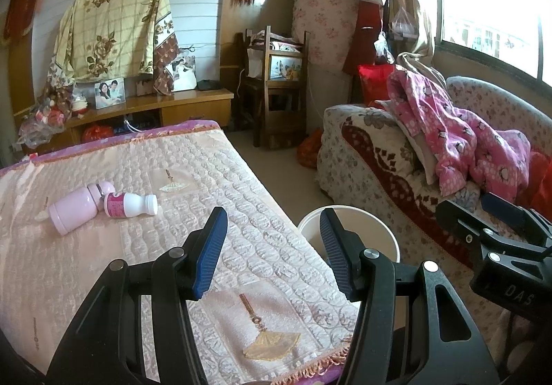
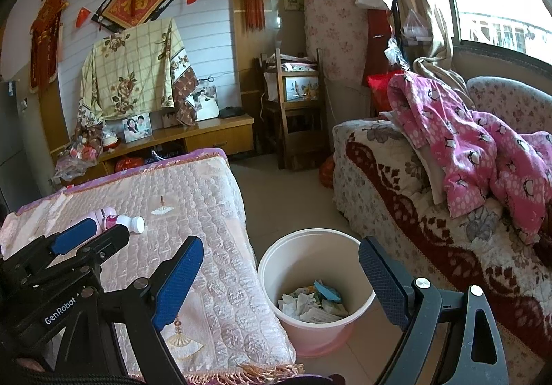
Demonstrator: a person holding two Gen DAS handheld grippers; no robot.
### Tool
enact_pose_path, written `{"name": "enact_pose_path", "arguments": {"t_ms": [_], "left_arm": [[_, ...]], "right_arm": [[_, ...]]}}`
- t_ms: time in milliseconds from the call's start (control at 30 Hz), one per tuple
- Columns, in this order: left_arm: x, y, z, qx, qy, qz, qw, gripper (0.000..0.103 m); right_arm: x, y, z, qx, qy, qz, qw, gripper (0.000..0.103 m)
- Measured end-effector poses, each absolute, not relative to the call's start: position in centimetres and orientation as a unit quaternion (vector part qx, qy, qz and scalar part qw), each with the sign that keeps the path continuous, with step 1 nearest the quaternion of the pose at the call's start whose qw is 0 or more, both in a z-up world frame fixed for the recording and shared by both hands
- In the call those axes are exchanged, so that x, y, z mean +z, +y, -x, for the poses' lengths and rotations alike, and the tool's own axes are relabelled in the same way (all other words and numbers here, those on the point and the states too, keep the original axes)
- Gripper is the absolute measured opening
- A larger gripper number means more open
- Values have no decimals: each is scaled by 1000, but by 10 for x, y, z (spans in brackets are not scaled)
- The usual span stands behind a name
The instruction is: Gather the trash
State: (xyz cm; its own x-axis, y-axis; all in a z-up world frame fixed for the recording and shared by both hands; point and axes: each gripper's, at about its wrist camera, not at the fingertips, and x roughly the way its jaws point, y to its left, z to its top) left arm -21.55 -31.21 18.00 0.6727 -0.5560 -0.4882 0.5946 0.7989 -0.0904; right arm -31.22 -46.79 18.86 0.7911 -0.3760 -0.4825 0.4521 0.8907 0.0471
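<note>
Crumpled paper is already seen in the bucket [image 2: 315, 285], two bottles [image 1: 103, 205], possibly trash, are left on the table [image 1: 241, 229], and both the left gripper [image 1: 272, 247] and right gripper [image 2: 281, 278] are held spread and empty.

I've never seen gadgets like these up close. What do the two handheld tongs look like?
Both are matte black frames with cut-out slots and round silver pivot pins. Each of the left tongs and right tongs has two flat fingers faced with ribbed blue pads. White "GenRobot" lettering marks the left one's body.
</note>
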Motion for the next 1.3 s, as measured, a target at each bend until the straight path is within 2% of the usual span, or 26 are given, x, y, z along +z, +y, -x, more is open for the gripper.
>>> {"name": "enact_pose_path", "arguments": {"t_ms": [567, 700, 1300], "left_arm": [[180, -314, 218, -325, 249, -46, 911, 55], [180, -318, 222, -310, 239, -66, 918, 59], [177, -319, 223, -316, 236, -73, 916, 59]], "right_arm": [[180, -475, 316, -222, 239, -85, 941, 90], [181, -476, 316, -222, 239, -84, 941, 90], [181, -478, 317, -222, 241, -83, 941, 91]]}}
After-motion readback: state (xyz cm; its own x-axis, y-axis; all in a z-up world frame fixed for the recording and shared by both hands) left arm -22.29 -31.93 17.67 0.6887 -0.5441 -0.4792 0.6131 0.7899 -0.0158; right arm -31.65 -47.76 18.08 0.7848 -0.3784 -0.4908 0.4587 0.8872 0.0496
